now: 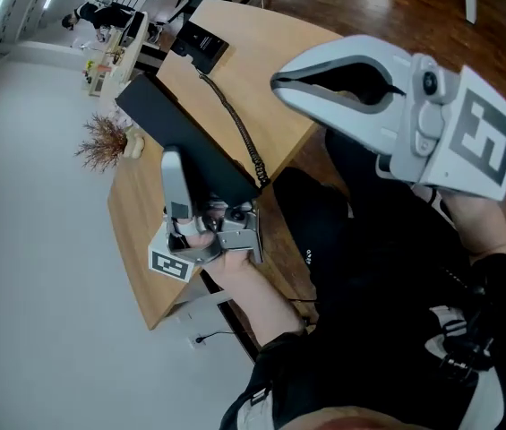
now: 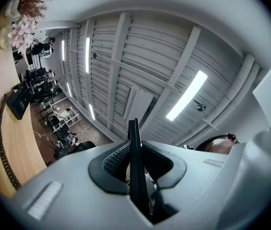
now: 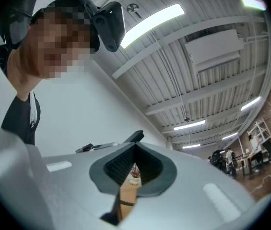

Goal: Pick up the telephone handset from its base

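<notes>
The black telephone handset [image 1: 190, 146] is off its base [image 1: 201, 45] and hangs slanted above the wooden desk [image 1: 270, 52]. A coiled cord [image 1: 235, 124] runs from the base to the handset's near end. My left gripper [image 1: 185, 176] is shut on the handset about midway along it. In the left gripper view the handset [image 2: 136, 166] shows edge-on as a thin black blade between the pads, with the left gripper [image 2: 135, 152] pointing up at the ceiling. My right gripper [image 1: 277, 83] is shut on nothing, raised close to the head camera. In its own view the right gripper [image 3: 136, 145] points upward.
A vase of dried twigs [image 1: 105, 143] stands at the desk's left edge. More desks and gear [image 1: 114, 34] fill the far room. The person's dark clothing [image 1: 378, 267] fills the lower right, and a wooden floor [image 1: 414, 7] lies beyond the desk.
</notes>
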Motion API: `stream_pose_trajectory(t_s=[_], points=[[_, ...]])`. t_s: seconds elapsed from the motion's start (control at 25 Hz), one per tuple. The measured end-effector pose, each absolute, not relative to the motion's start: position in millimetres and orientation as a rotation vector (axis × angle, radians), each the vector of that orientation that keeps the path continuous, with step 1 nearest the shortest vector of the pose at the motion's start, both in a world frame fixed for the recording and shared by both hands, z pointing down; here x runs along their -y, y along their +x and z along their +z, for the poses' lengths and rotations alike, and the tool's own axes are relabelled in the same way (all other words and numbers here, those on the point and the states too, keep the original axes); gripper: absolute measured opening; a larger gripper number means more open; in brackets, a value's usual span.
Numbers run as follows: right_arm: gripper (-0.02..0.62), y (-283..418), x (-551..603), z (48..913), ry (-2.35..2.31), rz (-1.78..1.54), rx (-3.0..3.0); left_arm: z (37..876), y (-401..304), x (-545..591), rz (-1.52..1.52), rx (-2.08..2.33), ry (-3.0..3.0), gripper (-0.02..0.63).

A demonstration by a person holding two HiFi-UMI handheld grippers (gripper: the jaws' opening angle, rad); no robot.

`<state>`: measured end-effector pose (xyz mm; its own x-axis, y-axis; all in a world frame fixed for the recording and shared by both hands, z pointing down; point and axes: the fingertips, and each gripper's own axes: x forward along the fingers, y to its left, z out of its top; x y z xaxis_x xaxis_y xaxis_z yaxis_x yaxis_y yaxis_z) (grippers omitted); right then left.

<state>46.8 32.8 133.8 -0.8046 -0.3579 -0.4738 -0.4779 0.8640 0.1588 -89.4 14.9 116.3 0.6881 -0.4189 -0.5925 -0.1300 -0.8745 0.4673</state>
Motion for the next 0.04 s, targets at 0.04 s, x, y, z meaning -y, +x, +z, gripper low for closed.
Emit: stream_pose_trajectory(t_s=[0.04], points=[[0.003,44.7,-31.8,133.2,-0.606,0.377,-2.599,114.9,-91.1,-15.3,-1.017,0.437,2.516,0.08]])
